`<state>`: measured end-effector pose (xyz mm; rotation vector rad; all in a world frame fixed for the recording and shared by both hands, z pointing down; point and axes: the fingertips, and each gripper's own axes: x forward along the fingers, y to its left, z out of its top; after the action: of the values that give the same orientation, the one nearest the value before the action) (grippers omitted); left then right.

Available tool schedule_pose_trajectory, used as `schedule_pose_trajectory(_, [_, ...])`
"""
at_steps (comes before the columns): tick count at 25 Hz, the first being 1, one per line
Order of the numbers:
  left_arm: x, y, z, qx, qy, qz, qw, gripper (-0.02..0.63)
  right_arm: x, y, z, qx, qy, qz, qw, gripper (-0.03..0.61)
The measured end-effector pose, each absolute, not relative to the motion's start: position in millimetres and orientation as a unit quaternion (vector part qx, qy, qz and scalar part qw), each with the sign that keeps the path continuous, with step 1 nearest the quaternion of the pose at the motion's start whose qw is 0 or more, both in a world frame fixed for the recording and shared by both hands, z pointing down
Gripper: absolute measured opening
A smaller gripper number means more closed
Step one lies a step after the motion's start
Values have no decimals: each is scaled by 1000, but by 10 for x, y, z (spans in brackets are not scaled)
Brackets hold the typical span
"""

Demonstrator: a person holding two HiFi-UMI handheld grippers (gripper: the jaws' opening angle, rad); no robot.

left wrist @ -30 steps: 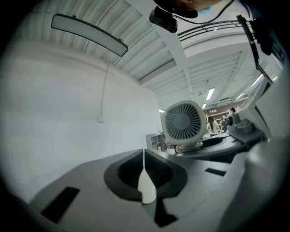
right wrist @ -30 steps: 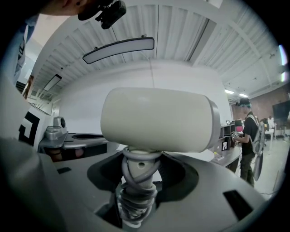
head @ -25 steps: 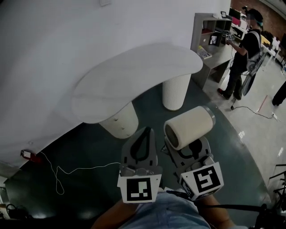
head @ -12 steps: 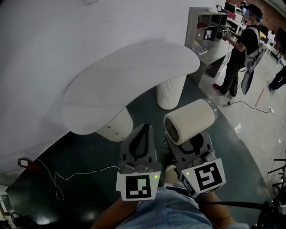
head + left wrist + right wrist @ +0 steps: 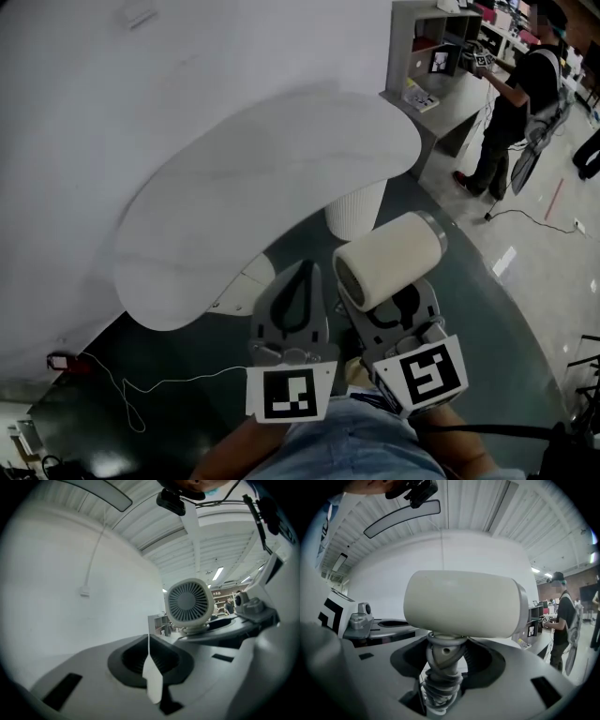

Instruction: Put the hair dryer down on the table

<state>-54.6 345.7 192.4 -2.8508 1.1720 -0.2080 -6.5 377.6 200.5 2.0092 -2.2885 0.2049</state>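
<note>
Fig. My right gripper (image 5: 401,307) is clamped on the handle of the hair dryer (image 5: 386,261), which is wound with its cord (image 5: 439,686). The cream barrel lies level above the jaws, aloft over the dark floor (image 5: 178,384) and just short of the white table (image 5: 281,159). My left gripper (image 5: 301,279), just beside it, has its jaws together on nothing.

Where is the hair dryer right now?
In the head view, the cream cylindrical hair dryer stands in the right tool, lower centre, short of the white curved table.
</note>
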Motion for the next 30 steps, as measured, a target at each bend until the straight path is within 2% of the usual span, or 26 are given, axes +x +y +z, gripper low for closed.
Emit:
schedule_pose_trajectory(13, [239,2569,1718,-905,418,-65,46,14,839,2873,1824,634,-771,51,37,221])
schedule_pose_trajectory(30, [291,1082,1928,-891,447,-71,41,14,928,1347,2074,611,-788,59,47,221])
